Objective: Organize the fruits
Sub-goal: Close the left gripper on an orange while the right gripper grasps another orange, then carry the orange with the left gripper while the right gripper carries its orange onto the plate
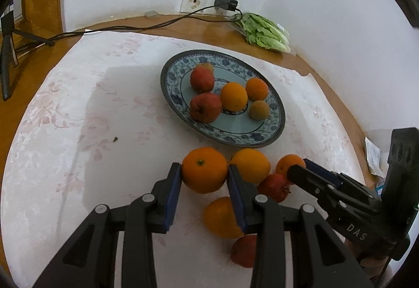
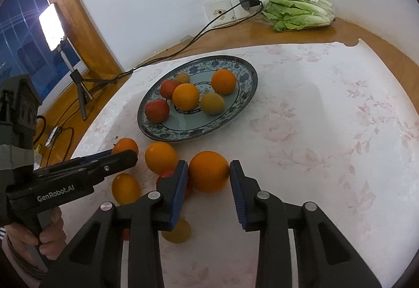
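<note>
A blue-patterned plate point(image 1: 272, 128) point(image 2: 246, 94) holds several fruits: red apples point(image 1: 205, 107), oranges point(image 1: 233, 96) and a yellowish fruit point(image 1: 259, 110). More oranges and apples lie loose on the cloth in front of it. My left gripper point(image 1: 204, 172) has its pads against both sides of an orange point(image 1: 204, 169); this gripper also shows in the right wrist view point(image 2: 125, 154). My right gripper point(image 2: 209, 174) brackets another orange point(image 2: 208, 171), left pad touching, a small gap at the right pad. It shows in the left wrist view point(image 1: 297, 170) near a small orange point(image 1: 288, 163).
A bag of lettuce point(image 1: 264, 32) point(image 2: 298, 13) lies at the back by the wall sockets. A black cable point(image 1: 131, 27) runs along the wooden table edge. A tripod with a lamp point(image 2: 53, 26) stands at the left. Floral cloth point(image 2: 327, 131) covers the table.
</note>
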`<state>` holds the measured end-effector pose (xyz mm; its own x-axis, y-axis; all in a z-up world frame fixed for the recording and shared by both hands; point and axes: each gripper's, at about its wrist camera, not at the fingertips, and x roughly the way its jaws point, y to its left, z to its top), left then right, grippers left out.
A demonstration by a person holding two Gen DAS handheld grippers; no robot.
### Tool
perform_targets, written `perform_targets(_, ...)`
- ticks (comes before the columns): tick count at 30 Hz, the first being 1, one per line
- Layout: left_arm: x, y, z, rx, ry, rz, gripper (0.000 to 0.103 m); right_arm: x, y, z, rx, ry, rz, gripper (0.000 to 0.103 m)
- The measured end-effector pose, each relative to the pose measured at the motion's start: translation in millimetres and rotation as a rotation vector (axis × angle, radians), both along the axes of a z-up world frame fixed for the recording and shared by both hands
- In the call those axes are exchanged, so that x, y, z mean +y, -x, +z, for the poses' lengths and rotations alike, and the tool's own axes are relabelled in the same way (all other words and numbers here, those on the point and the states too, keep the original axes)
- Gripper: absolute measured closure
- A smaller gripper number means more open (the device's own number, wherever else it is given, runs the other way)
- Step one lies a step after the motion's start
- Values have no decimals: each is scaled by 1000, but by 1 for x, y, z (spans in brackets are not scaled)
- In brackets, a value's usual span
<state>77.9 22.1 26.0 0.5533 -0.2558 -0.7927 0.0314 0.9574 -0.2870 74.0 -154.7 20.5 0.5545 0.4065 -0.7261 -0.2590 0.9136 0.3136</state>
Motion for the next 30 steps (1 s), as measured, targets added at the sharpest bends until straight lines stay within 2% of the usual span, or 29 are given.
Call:
perform_targets(13, 8, -7, 20, -36, 3, 20, 66, -9, -2, 18, -43, 21, -32, 70)
perform_targets(30, 15, -53, 31, -73, -25, 22, 66, -4, -37, 28, -78, 63, -46, 70)
